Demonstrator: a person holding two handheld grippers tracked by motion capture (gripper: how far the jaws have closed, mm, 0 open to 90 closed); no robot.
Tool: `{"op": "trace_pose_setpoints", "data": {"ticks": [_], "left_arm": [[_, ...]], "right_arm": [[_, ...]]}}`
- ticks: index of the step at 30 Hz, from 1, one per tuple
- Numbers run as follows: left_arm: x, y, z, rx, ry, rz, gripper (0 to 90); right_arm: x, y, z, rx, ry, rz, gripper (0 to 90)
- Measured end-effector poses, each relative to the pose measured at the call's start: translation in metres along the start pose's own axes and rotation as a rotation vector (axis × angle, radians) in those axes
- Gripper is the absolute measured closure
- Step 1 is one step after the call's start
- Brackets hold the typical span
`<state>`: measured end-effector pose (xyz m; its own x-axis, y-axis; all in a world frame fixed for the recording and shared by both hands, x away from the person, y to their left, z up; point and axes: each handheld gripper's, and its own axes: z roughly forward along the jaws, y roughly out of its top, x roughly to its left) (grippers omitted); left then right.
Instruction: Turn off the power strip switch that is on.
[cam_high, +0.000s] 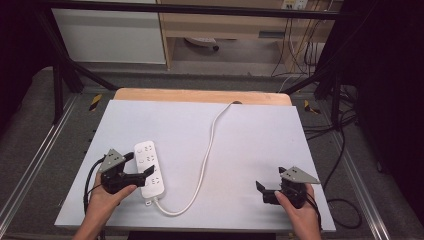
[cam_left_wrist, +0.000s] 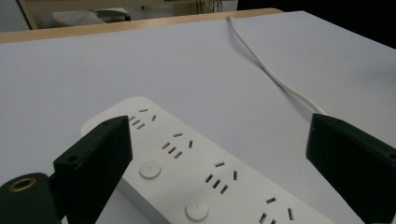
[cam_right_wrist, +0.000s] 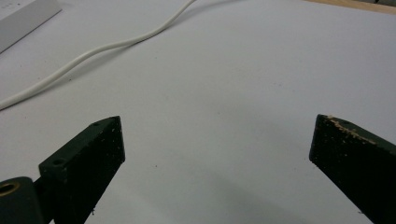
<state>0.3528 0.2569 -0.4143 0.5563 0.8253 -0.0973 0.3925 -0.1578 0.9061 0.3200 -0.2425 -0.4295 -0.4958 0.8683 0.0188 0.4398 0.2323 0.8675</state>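
A white power strip (cam_high: 150, 168) with several sockets and round buttons lies at the table's front left. Its white cable (cam_high: 205, 159) loops from the near end and runs to the back edge. My left gripper (cam_high: 141, 164) is open, its jaws spread wide on either side of the strip. In the left gripper view the strip (cam_left_wrist: 187, 172) lies between and below the jaws of the gripper (cam_left_wrist: 222, 135), with the cable (cam_left_wrist: 275, 77) beyond. My right gripper (cam_high: 270, 178) is open over bare table at the front right. In the right gripper view the gripper (cam_right_wrist: 217, 140) has nothing between its jaws, and the cable (cam_right_wrist: 93, 51) crosses farther off.
The white tabletop (cam_high: 260, 135) has a wooden strip (cam_high: 200, 95) along its back edge. Black frame bars (cam_high: 70, 70) and loose cables (cam_high: 345, 145) flank the table. A wooden shelf unit (cam_high: 225, 30) stands behind it.
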Motion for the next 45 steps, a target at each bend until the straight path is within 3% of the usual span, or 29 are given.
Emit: {"op": "trace_pose_setpoints", "data": {"ticks": [8,24,45], "left_arm": [[0.0,0.005,-0.008,-0.052,-0.021,0.0,5.7],[0.011,0.009,-0.037,-0.127,-0.002,-0.031,5.9],[0.027,0.003,-0.08,-0.171,0.037,-0.045,5.9]], "right_arm": [[0.0,0.0,0.001,0.001,0.001,-0.001,3.9],[0.001,0.0,0.0,-0.002,0.001,-0.002,3.8],[0.0,0.001,-0.001,-0.009,0.0,-0.002,3.9]]}}
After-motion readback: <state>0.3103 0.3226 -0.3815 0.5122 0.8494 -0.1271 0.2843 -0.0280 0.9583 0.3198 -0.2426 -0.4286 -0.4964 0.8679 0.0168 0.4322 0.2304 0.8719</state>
